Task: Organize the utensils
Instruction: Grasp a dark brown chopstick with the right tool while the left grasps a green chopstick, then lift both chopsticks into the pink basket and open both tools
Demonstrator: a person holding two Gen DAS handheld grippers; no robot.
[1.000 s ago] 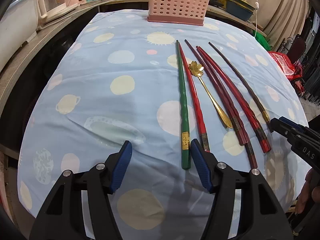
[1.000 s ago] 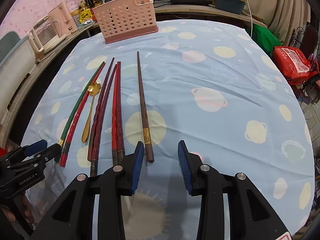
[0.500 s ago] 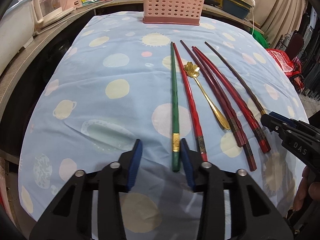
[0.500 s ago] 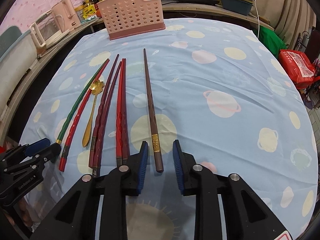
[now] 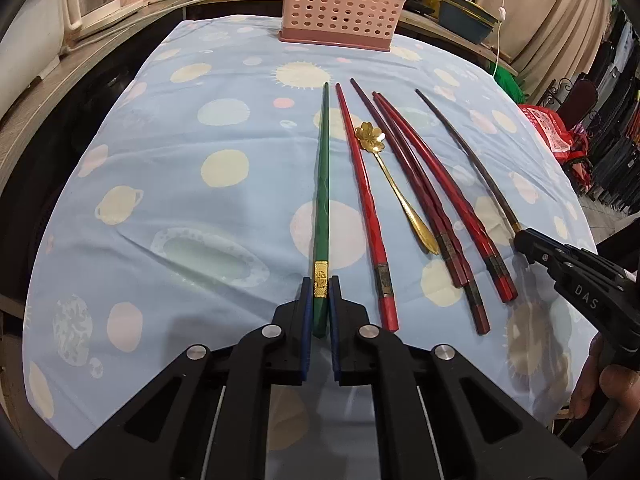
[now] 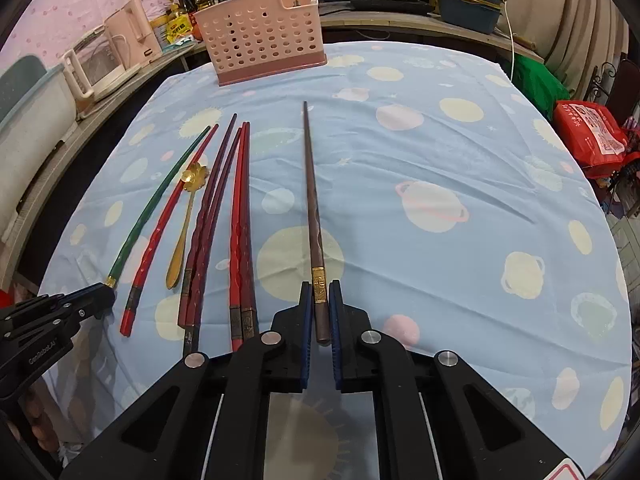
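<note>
- Since the earlier frame both grippers have gone from standing apart to pinching a chopstick each; the utensils on the bench (image 5: pixel 168 184) lie as they did.
- The left gripper (image 5: pixel 320 292) is still narrowing, its blue pads pressing on the thick end of the green chopstick (image 5: pixel 322 184), just past its gold band.
- The right gripper (image 6: pixel 320 296) is clamped on the thick end of the brown chopstick (image 6: pixel 312 192), also at its gold band.
- Chopsticks, counted: seven. One green, one bright red (image 5: pixel 362 184), two dark maroon (image 5: pixel 404 168), two red (image 5: pixel 436 176), one brown.
- Spoons: one, a gold spoon (image 5: pixel 390 176) with a flower-shaped bowl.
- From the left gripper, the bright red chopstick lies just to its right, then the spoon, the maroon pair, the red pair, and farthest right the brown one in the right gripper (image 5: pixel 524 240).
- From the right gripper, the red pair (image 6: pixel 242 216) is just to its left, the maroon pair (image 6: pixel 212 208) beyond, and the left gripper (image 6: pixel 108 294) sits far left.
- All seven point away from the grippers toward one pink perforated basket (image 5: pixel 340 4), which stands well ahead at the bench's far edge.
- A hand (image 5: pixel 600 396) holds the right gripper's handle.
</note>
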